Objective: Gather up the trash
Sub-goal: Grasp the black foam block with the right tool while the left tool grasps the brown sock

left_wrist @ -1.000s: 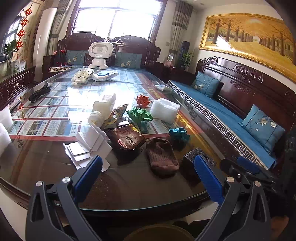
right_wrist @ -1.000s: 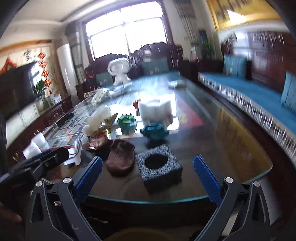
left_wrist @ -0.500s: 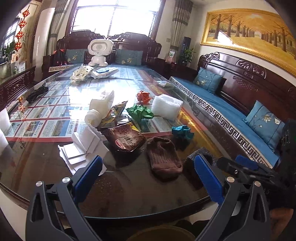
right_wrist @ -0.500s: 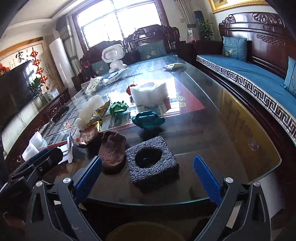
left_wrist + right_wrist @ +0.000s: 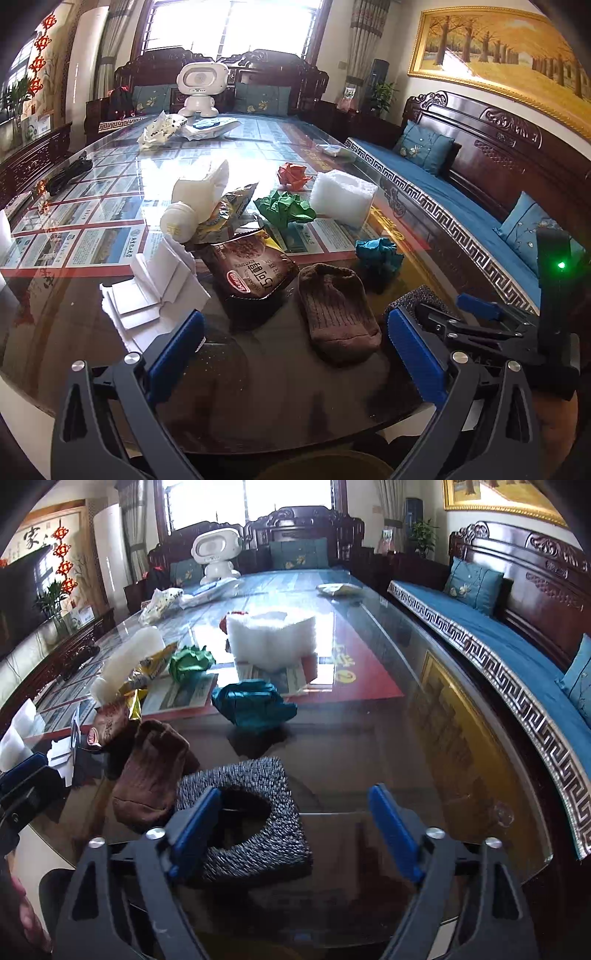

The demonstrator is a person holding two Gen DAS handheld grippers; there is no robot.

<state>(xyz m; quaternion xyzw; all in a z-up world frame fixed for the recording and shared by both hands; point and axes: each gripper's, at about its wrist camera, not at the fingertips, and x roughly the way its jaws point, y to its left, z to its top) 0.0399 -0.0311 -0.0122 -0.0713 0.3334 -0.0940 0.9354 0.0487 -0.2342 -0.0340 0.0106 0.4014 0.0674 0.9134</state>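
While the right gripper [image 5: 293,821] is hanging wide open and empty at the near rim of the glass table [image 5: 424,760], its left finger is reaching over the holed grey foam block [image 5: 255,812], which is looking light, stiff and grippy, best pinched across one wall beside the hole. Left gripper [image 5: 293,352], equally open and empty, is facing the limp brown sock [image 5: 338,306]; beyond, crumpled teal paper [image 5: 253,703] and snack wrappers [image 5: 253,269] are crowding left, with open glass lying right toward the sofa.
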